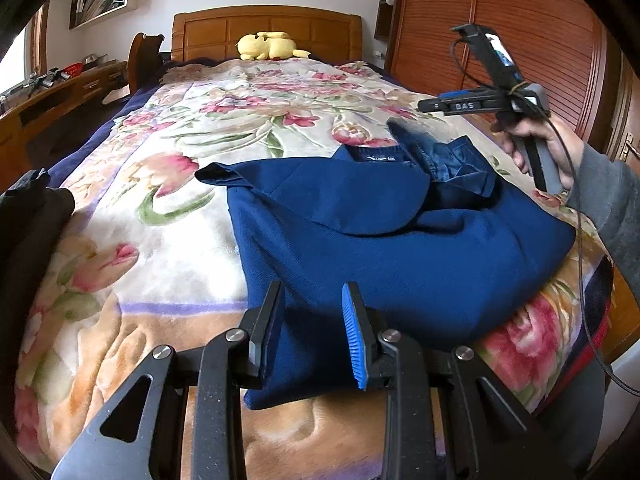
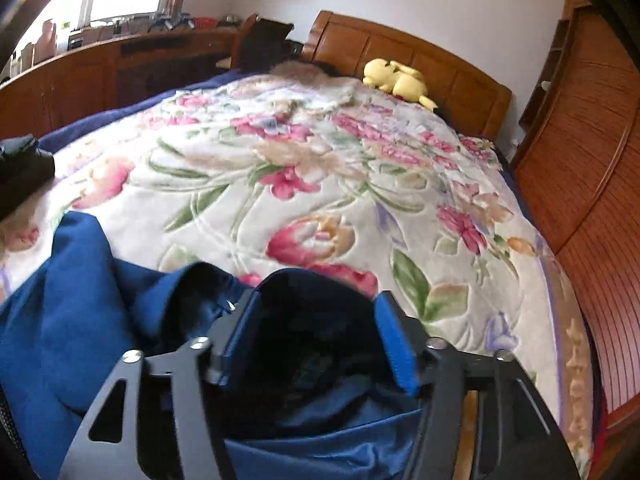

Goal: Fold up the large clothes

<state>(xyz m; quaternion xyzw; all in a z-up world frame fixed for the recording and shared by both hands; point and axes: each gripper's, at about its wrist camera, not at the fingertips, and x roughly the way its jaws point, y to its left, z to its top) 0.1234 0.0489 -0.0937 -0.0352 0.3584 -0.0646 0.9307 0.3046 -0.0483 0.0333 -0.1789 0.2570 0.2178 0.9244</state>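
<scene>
Left wrist: blue sweater (image 1: 380, 240) flat, collar toward headboard; left gripper (image 1: 314, 312) pinching hem; right gripper (image 1: 404, 118) spread.

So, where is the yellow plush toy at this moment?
The yellow plush toy lies at the far end of the bed, against the wooden headboard, beyond the floral blanket and far from the blue garment.
</scene>
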